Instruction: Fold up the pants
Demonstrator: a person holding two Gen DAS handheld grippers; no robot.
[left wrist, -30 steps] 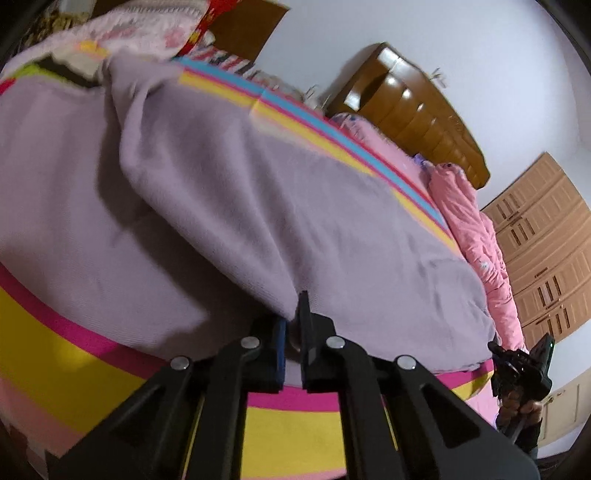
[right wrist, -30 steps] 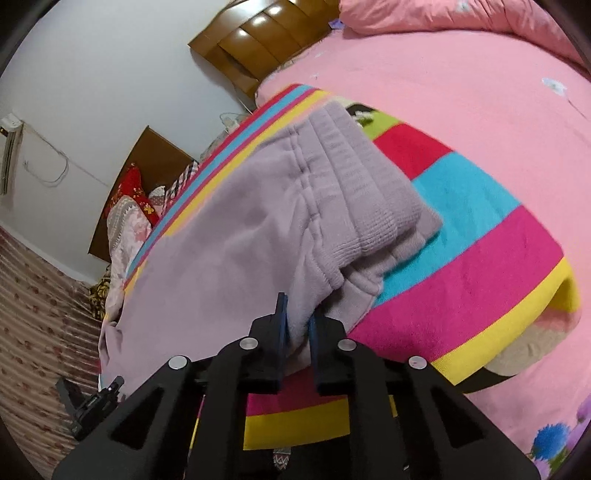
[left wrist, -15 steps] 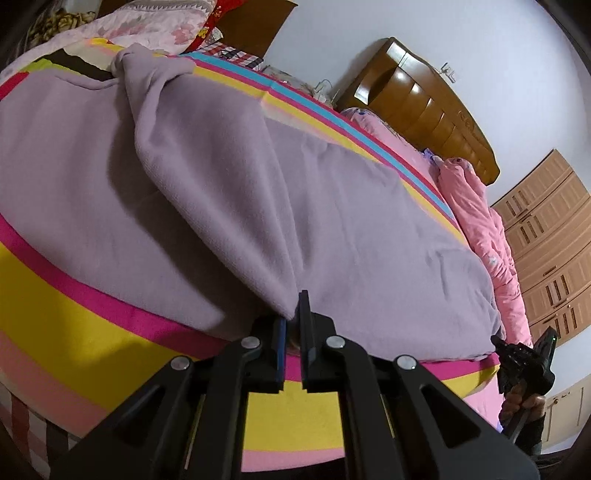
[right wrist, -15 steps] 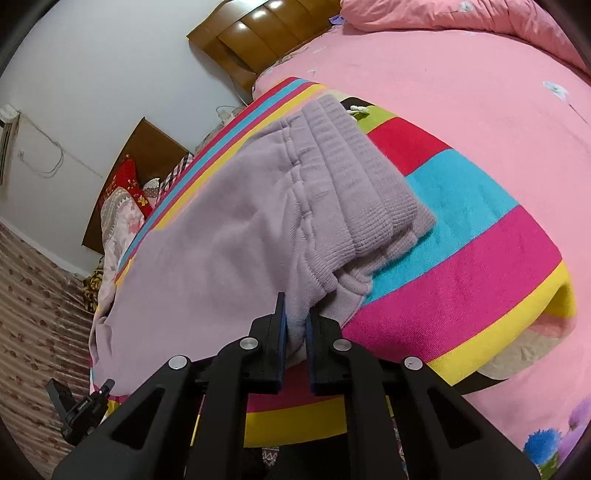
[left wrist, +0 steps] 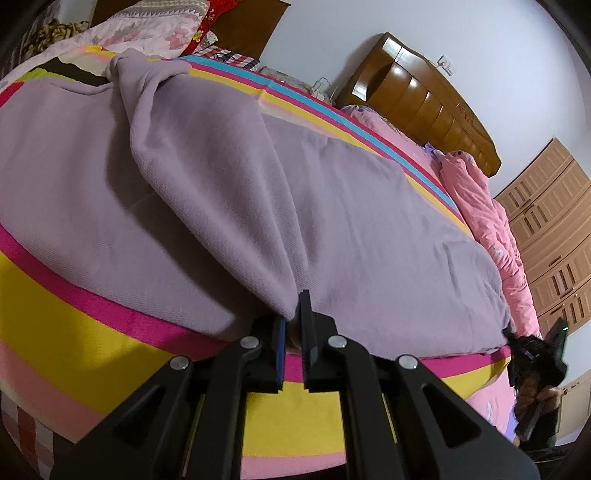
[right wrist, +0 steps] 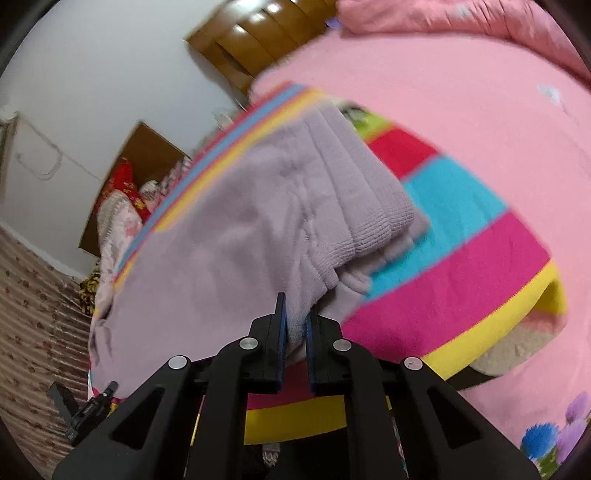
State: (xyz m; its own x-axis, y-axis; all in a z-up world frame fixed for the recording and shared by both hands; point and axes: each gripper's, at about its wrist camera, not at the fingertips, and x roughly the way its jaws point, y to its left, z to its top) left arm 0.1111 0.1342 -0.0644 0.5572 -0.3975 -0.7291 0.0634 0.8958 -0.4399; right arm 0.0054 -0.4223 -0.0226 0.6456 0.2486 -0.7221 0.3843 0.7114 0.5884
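Lilac pants (left wrist: 332, 206) lie spread over a striped blanket (left wrist: 66, 306) on a bed. My left gripper (left wrist: 293, 317) is shut on a pinched fold of a pant leg at the near edge, and a raised ridge of cloth runs from it up to the far hem (left wrist: 125, 66). In the right wrist view the same pants (right wrist: 229, 240) show their ribbed waistband (right wrist: 373, 199). My right gripper (right wrist: 295, 325) is shut on the near corner of the waist. Each gripper is in the other's view: the right one (left wrist: 535, 354) with a hand under it, the left one (right wrist: 85, 410).
The striped blanket (right wrist: 461, 266) lies on a pink sheet (right wrist: 461, 96). A wooden headboard (left wrist: 424, 96) and a rolled pink quilt (left wrist: 487, 221) stand at the far end. Pillows (left wrist: 147, 33) are piled at the far left. A wardrobe (left wrist: 554, 236) stands at the right.
Both grippers keep their hold on the cloth. The left view has tipped, so the far hem and more of the blanket's near stripes show. The right view is now blurred.
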